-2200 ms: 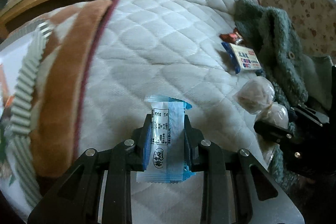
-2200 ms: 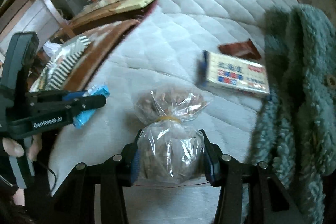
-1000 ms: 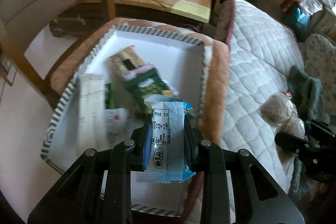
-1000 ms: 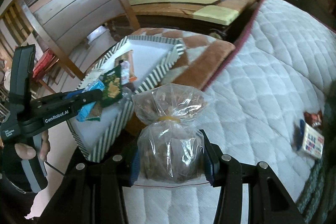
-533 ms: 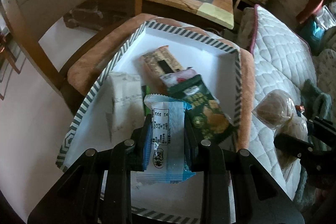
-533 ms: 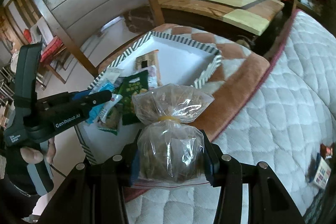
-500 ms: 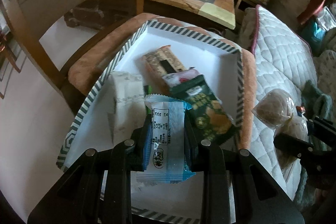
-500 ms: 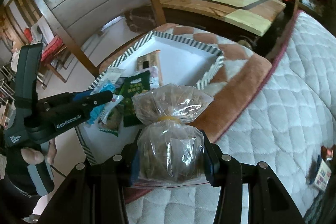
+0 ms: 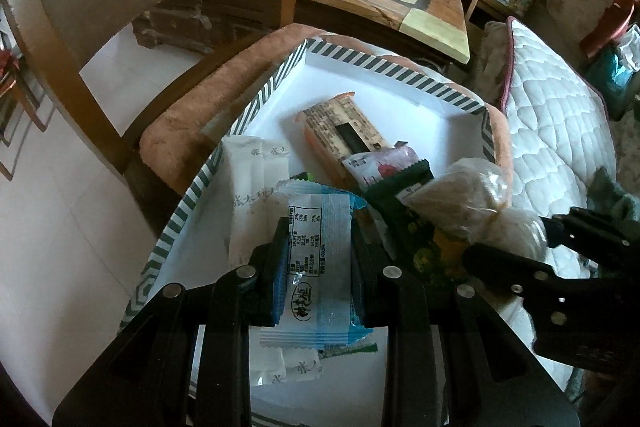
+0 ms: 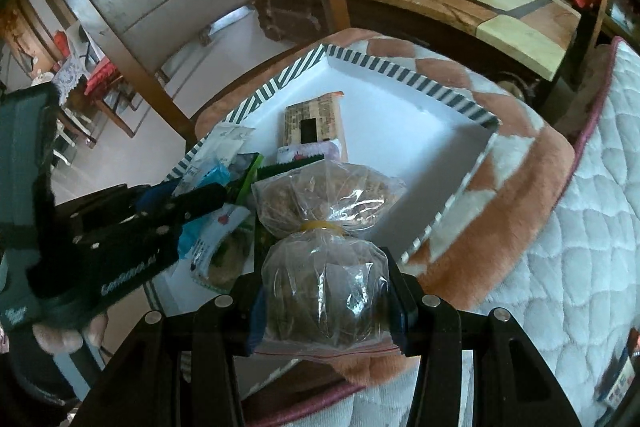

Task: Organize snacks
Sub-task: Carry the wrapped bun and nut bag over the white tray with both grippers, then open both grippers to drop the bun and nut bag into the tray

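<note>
Striped box (image 9: 362, 60) beneath both tools' gripped snacks.

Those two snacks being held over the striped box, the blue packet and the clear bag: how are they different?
The blue packet is flat, opaque and printed; the clear bag is bulging and see-through, with brown contents. The packet has sealed, crimped ends; the bag is cinched with a yellow band. Both are clamped between fingers, the packet in the left gripper, the bag in the right gripper, above the striped box.
</note>
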`<state>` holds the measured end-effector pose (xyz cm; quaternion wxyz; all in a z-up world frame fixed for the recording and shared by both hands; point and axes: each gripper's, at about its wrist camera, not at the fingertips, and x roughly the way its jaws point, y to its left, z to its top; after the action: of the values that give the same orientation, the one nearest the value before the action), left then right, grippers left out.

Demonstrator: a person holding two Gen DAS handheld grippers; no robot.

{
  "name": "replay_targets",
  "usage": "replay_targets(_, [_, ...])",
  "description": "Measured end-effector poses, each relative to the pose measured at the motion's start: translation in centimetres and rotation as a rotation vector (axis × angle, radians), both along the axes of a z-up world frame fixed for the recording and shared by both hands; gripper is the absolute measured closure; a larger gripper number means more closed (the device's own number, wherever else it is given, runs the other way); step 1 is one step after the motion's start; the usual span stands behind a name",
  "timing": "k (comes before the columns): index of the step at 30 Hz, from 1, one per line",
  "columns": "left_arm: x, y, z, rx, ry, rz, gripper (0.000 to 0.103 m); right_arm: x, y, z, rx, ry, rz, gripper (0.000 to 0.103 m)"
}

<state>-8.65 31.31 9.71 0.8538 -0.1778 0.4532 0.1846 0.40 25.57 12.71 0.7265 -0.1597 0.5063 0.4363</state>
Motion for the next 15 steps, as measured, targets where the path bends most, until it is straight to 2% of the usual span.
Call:
replay_targets(11, [1.1,1.0,-0.3,0.010,0.006,0.018,0.078,2.3,3.3,-1.4,-0.016,0.015,0.004,0.055])
replay_targets(15, [1.3,0.9,-0.2,0.008,0.006,0.034,0.078,2.8,3.8,-1.8,-0.001,0.026,-0.003,0.052])
